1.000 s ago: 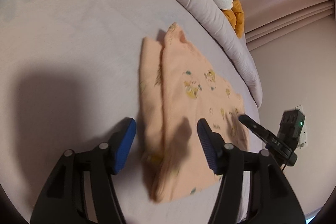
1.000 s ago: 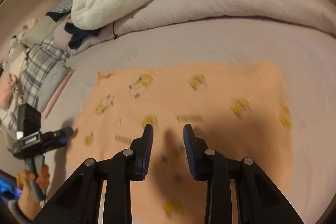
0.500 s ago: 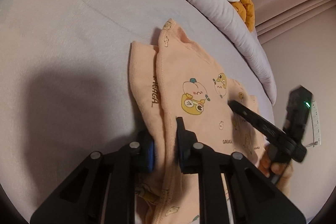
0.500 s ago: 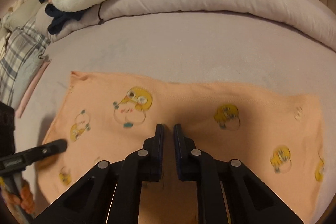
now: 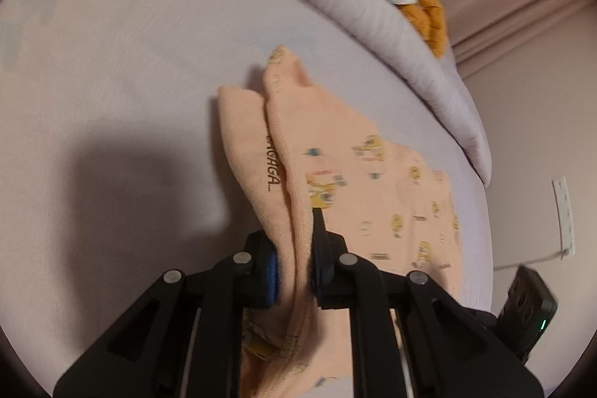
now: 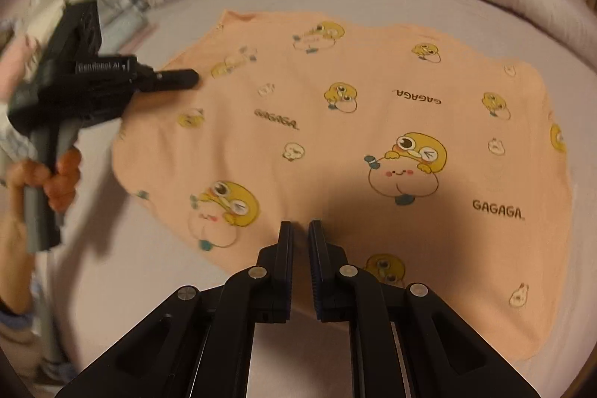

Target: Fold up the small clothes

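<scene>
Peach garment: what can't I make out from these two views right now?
- Right gripper, right wrist view: jaws nearly closed over the peach garment; its own shadow hides any pinched cloth.
- Left gripper, left wrist view: clamped fold's lower end is hidden behind the fingers.
- Left wrist view: motion blur smears the prints.

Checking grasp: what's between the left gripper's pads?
A bunched fold of the peach garment sits between the left gripper pads, pinched with no gap; shown in the left wrist view.

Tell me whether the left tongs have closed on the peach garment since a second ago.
Yes. The left tongs, open above the bedsheet before, now pinch the peach garment edge.
</scene>
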A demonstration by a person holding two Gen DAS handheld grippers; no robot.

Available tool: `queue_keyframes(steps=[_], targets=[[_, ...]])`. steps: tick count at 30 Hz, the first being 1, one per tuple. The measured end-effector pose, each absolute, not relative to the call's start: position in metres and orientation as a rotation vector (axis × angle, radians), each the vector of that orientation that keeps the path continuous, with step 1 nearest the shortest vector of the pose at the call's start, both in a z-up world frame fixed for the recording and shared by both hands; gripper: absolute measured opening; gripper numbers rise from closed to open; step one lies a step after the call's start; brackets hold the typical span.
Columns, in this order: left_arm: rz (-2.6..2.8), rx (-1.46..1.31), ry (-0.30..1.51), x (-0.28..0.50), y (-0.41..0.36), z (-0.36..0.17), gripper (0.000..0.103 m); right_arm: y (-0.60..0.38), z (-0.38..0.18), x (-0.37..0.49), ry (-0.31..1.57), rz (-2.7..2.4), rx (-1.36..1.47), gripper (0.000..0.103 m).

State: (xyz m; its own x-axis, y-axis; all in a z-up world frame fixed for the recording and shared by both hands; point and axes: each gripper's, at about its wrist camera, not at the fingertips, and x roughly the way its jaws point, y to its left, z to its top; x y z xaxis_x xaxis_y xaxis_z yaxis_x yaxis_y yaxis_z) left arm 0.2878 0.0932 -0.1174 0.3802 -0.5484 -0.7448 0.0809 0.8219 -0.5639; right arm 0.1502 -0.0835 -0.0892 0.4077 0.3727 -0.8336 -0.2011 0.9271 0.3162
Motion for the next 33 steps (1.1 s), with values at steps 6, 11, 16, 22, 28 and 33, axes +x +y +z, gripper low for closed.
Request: queue_keyframes(steps=[6, 11, 16, 22, 28, 33], targets=[[-0.474, -0.312, 1.061, 0.281, 0.041, -0.075, 0.013, -0.139, -0.082, 0.16, 0.985, 0.414, 0.563, 0.03], [-0.529, -0.175, 1.075, 0.276, -0.018, -0.067, 0.013, -0.177, -0.1, 0.169, 0.902, 0.476, 0.956, 0.049], [-0.612, -0.11, 1.163, 0.27, -0.071, -0.09, 0.02, -0.207, -0.124, 0.169, 0.848, 0.498, 1.212, 0.067], [-0.705, -0.085, 1.234, 0.251, -0.094, -0.112, 0.019, -0.206, -0.133, 0.159, 0.909, 0.482, 1.221, 0.067], [-0.694, -0.162, 1.212, 0.237, -0.041, -0.103, 0.019, -0.18, -0.129, 0.206, 1.018, 0.406, 1.006, 0.049], [-0.598, -0.185, 1.196, 0.237, 0.012, -0.101, 0.019, -0.173, -0.137, 0.223, 1.052, 0.332, 0.927, 0.01]])
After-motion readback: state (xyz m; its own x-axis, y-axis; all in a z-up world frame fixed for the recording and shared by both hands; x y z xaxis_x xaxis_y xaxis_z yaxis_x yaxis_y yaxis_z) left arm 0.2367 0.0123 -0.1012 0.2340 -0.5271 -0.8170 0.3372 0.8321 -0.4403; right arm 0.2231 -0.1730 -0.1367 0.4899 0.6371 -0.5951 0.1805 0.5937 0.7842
